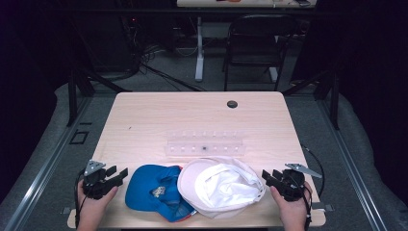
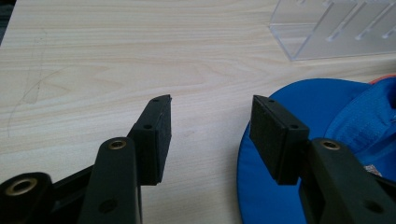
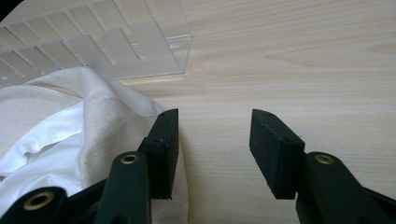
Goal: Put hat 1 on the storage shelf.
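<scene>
At the left edge of the table (image 1: 144, 115) our left gripper (image 1: 117, 173) rests with its jaws wide apart and nothing between them, just beside the brim of the blue cap (image 1: 154, 190); next to that lies the white cap (image 1: 219, 185), upside down and overlapping the blue one; behind both stands the clear slotted rack (image 1: 204, 143); at the right our right gripper (image 1: 267, 177) waits equally wide and empty, one jaw over the white brim. To start well, we judge, each gripper should close squarely on a brim edge, not loose cloth. The blue cap's badge is too small to read.
</scene>
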A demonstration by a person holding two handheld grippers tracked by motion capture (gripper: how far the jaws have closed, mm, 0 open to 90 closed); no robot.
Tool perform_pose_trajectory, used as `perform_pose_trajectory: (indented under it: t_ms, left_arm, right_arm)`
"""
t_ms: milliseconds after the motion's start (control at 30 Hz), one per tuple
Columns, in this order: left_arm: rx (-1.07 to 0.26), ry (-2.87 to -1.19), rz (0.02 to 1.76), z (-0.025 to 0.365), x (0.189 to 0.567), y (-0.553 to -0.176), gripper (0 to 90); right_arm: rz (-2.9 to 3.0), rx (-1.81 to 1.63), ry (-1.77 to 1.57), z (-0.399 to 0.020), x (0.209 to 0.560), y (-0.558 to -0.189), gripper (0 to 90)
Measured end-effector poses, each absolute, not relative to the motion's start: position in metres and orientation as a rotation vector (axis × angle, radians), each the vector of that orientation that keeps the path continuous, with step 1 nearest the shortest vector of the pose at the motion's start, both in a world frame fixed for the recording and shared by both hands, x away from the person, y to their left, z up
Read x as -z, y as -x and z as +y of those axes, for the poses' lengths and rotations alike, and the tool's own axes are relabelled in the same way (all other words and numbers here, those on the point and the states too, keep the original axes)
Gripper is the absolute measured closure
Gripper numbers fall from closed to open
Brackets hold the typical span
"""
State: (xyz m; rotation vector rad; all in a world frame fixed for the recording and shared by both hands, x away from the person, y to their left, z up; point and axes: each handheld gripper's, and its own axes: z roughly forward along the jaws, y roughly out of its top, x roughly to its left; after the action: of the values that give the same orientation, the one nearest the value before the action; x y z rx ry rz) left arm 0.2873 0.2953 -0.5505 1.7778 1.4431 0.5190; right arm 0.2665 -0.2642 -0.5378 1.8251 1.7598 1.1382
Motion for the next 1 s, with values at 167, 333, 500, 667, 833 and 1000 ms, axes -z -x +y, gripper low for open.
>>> perform_pose_trajectory:
  t_ms: [167,333,500,667,833,1000]
  left_arm:
    - [-0.526,-1.803,1.416,0.288,0.549,-0.289,48.9]
    - [-0.522,-1.826,1.413,0.286,0.55,-0.288,48.9]
    - [-0.535,-1.813,1.407,0.289,0.547,-0.285,48.8]
    - [-0.541,-1.802,1.413,0.292,0.545,-0.284,48.3]
    - [-0.533,-1.805,1.418,0.293,0.546,-0.285,47.9]
    - [-0.537,-1.81,1.409,0.291,0.548,-0.285,47.7]
  right_arm:
    - [1.746,-1.138,-1.833,-0.265,0.531,-0.265,52.8]
    - [1.756,-1.152,-1.863,-0.266,0.523,-0.263,53.0]
    - [1.825,-1.131,-1.839,-0.255,0.504,-0.259,52.6]
    - [1.882,-1.096,-1.81,-0.249,0.492,-0.252,50.6]
    - [1.951,-1.108,-1.823,-0.245,0.478,-0.245,48.7]
    - [1.997,-1.051,-1.824,-0.242,0.482,-0.24,50.4]
